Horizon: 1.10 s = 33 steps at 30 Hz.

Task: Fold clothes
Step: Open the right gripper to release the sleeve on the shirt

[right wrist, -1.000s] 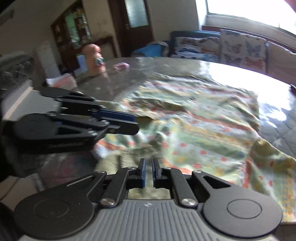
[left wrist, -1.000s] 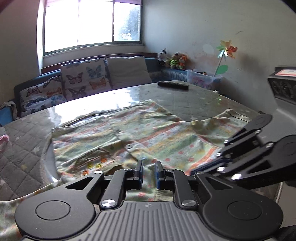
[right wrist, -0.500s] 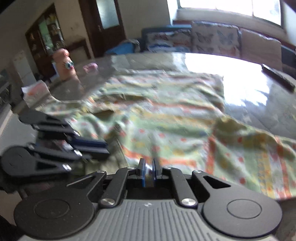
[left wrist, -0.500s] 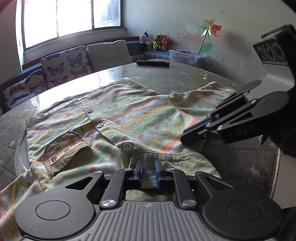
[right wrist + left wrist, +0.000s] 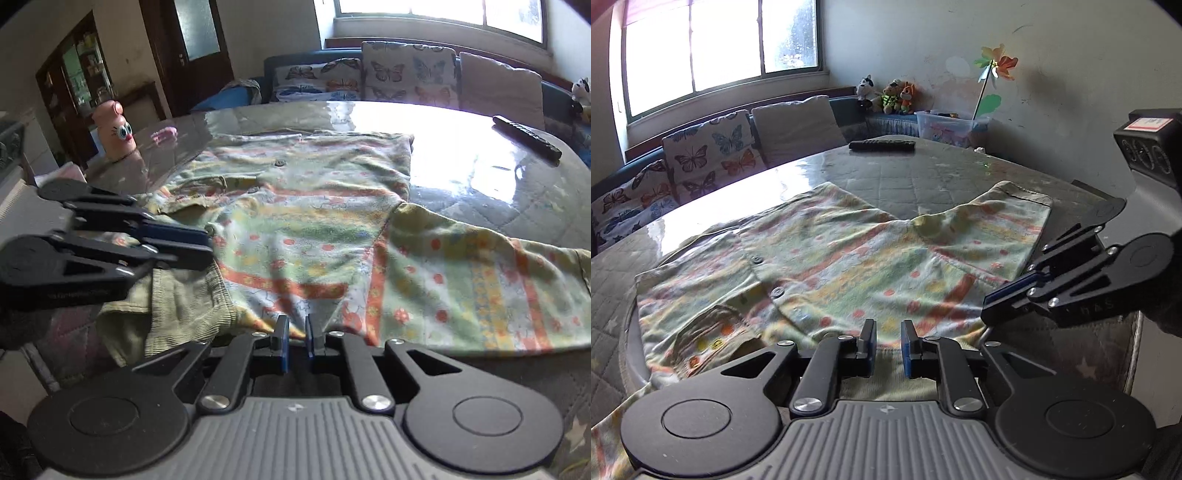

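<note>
Both hand-held grippers have drawn back to the near edge of the shirt (image 5: pixel 849 254) since half a second ago. Left hand-held gripper (image 5: pixel 888 345) sits low at the corduroy collar, fingers narrowly parted with cloth between them, though a grip cannot be confirmed. Right hand-held gripper (image 5: pixel 295 341) likewise shows a slim gap at the near hem; the shirt lies spread across the worktop (image 5: pixel 923 177).

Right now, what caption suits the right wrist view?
Patterned shirt spread on the table, both grippers at its near edge.
</note>
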Available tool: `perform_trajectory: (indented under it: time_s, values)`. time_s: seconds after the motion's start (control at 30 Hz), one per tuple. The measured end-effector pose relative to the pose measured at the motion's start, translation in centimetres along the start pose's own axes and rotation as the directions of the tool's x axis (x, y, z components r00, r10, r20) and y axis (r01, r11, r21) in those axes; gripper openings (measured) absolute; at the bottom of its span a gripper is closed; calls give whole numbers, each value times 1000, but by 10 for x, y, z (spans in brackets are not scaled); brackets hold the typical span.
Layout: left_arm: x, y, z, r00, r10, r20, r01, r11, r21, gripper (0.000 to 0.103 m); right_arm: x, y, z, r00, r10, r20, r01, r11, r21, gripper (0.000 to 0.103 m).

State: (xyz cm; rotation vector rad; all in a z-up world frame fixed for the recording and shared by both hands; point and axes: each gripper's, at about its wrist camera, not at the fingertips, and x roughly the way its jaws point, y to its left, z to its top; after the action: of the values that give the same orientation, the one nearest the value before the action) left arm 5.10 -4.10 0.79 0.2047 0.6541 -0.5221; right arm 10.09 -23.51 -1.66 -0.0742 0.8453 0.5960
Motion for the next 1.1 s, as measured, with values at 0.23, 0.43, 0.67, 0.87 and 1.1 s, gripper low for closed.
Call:
perform_trajectory:
  time_s: [0.23,0.43,0.67,0.87,1.1]
  values:
    - [19,-22,0,997,-77,-27,77,997,27,17,-26,-45,-2,984,-164,68,154,979,137,21]
    - [23,-30,-5,995,-94,-44,96,994,50,21,-29,-110,-14,937,-343,62,311,904,294,22]
    - [23,-29,-6,994,-93,-48,96,994,45,29,-36,-159,-22,880,-472,50,419,823,385,23]
    - [24,-29,-6,995,-89,-51,92,995,47,33,-47,-176,-26,853,-518,71,434,778,454,23]
    - [23,-29,-5,995,-87,-53,89,995,48,37,-49,-178,-24,816,-575,61,486,739,466,33]
